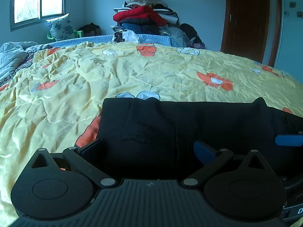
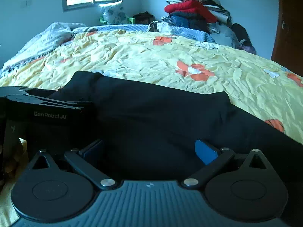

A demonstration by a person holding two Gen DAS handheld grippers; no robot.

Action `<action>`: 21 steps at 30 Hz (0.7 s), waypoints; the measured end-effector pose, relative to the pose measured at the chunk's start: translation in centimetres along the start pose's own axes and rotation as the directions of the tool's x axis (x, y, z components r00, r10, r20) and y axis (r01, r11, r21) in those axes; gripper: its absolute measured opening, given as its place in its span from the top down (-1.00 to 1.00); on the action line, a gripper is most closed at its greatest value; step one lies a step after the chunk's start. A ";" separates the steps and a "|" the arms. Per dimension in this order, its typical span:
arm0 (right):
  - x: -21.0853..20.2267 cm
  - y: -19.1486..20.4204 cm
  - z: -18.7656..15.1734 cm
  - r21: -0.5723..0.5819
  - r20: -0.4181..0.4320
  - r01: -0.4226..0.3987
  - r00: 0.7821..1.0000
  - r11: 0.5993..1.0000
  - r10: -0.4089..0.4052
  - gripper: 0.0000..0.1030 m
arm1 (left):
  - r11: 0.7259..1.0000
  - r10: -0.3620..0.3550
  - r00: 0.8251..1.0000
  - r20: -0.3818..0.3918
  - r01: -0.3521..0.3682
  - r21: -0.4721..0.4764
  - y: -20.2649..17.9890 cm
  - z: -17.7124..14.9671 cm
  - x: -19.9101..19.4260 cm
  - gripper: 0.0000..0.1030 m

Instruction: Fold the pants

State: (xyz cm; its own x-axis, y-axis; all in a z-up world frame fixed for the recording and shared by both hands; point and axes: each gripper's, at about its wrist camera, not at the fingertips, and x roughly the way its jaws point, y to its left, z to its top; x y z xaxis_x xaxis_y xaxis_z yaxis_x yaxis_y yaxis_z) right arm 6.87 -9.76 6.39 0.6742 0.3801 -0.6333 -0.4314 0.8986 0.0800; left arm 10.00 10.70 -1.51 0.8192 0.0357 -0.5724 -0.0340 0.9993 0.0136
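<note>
A: Where are the black pants (image 1: 170, 124) seen?

B: They are laid flat on the bed, on the yellow flowered bedspread (image 1: 132, 71); in the left wrist view a folded dark block is shown, its far edge running straight across; in the right wrist view the cloth (image 2: 161, 109) is seen stretching away to the right, toward the near edge of the bed.

A: How is the left gripper (image 1: 149, 149) held?

B: Its jaws are spread wide; the blue pads (image 1: 205, 151) are set apart over the pants, and no cloth is seen pinched between them; whether the tips touch the fabric cannot be told.

A: And the right gripper (image 2: 149, 149)?

B: It is likewise opened to its full spread; dark fabric is seen below and between the fingers, yet nothing is pressed by the pads; one of its blue fingers (image 1: 288, 140) is caught at the right edge of the left wrist view, just above the pants.

A: Is the left gripper seen from the right side?

B: Yes; its black body (image 2: 43, 109) is shown at the left of the right wrist view, just beside the pants.

A: What is seen beyond the bed?

B: A pile of clothes (image 1: 145, 15) is stacked against the far wall; a window (image 1: 37, 0) is seen to its left and a brown door (image 1: 248, 19) to its right; a flowered pillow (image 1: 60, 27) is propped under the window.
</note>
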 end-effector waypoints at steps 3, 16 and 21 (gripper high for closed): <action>-0.3 0.6 0.8 -0.044 -0.012 0.026 1.000 0.999 -0.027 -1.00 | 1.000 -0.021 1.000 0.005 0.021 -0.012 0.4 -0.1 -0.3 -1.00; -4.8 13.2 0.7 -0.565 0.170 0.067 0.985 0.822 0.037 -1.00 | 0.894 -0.012 1.000 -0.008 0.007 -0.447 13.0 -0.3 -7.0 -0.97; -2.0 17.1 -1.1 -0.682 0.129 0.111 0.991 0.723 -0.030 -1.00 | 0.846 -0.166 0.986 -0.033 0.125 -0.519 14.1 -1.3 -8.1 -0.98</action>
State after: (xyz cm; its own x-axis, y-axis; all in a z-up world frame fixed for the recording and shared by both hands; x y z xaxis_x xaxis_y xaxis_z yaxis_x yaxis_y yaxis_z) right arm -2.50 4.64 8.14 0.7586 0.3784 -0.5304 -0.6462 0.5419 -0.5374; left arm 2.12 24.46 2.22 0.7945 -0.1307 -0.5931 -0.2232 0.8454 -0.4853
